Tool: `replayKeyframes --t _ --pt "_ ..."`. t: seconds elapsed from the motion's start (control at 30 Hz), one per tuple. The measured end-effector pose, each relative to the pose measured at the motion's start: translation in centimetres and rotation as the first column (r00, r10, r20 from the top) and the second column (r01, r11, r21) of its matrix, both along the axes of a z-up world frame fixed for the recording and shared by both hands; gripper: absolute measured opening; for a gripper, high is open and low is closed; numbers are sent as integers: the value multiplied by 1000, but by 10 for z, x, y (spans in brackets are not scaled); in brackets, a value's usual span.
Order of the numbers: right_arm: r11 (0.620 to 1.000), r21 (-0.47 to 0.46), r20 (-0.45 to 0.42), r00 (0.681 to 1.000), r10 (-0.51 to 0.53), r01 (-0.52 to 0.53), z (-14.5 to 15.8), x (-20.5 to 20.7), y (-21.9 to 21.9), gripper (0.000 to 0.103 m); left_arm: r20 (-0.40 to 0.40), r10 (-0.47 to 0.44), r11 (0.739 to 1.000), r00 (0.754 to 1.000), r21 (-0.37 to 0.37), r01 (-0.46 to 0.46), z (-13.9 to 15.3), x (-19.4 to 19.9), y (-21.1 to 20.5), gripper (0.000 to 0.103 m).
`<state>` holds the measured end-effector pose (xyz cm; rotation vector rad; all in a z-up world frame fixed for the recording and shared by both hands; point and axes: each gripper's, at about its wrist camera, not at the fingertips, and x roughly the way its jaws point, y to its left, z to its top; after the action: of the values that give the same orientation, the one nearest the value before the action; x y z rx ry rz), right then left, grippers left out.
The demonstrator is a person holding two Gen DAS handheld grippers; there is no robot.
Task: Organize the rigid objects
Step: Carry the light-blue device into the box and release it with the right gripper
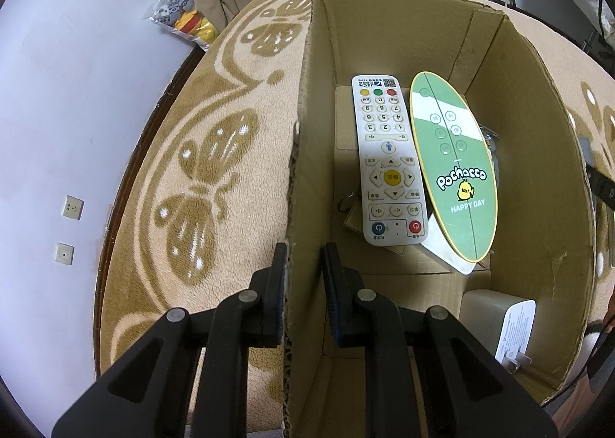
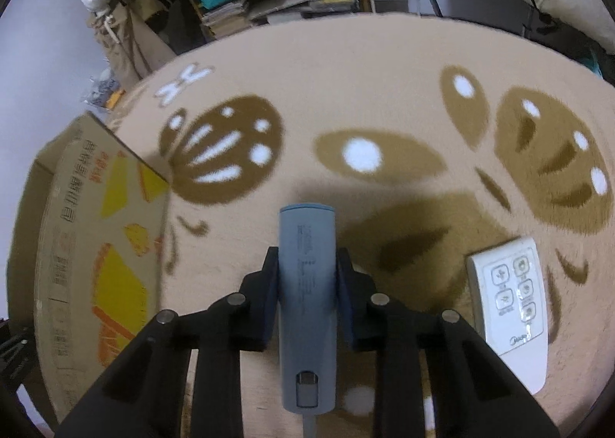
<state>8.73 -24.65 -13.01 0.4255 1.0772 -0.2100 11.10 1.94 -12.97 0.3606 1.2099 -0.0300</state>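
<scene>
While the left gripper [image 1: 303, 269] pinches the near wall of the cardboard box [image 1: 538, 153], its jaws narrow on the board, several things already lie inside: a white TV remote [image 1: 388, 157], a green oval Pochacco board [image 1: 453, 169] at its 3 o'clock, and a white charger [image 1: 496, 322] toward 5 o'clock. Gripped lengthwise by the right gripper [image 2: 307, 276], a grey-blue power bank [image 2: 307, 303] hangs above the butterfly blanket [image 2: 346, 73]. Left outside, at 3 o'clock, lies a white fan remote [image 2: 511, 307]. By my reckoning, the task is past halfway.
</scene>
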Motion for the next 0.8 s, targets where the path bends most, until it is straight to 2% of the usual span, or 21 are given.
replayKeyframes --t 0.07,0.2,0.37,0.6,0.8 --pt "1000 9 31 1000 4 -4 9 1 4 29 0 0 1000 1000 0 0 0 0 0 18" --pt "996 83 124 992 16 -27 26 1 8 29 1 -3 1000 1000 6 3 -1 0 0 18" --pt "996 80 206 978 34 -51 52 2 17 29 0 -2 1000 1000 6 2 -1 -1 -2 17" --pt "988 99 338 938 79 -119 98 0 25 29 1 -3 1000 1000 8 3 -2 -1 -2 17" --pt "977 79 409 900 148 -196 128 2 50 29 4 -15 1000 1000 23 15 0 -2 -6 16"
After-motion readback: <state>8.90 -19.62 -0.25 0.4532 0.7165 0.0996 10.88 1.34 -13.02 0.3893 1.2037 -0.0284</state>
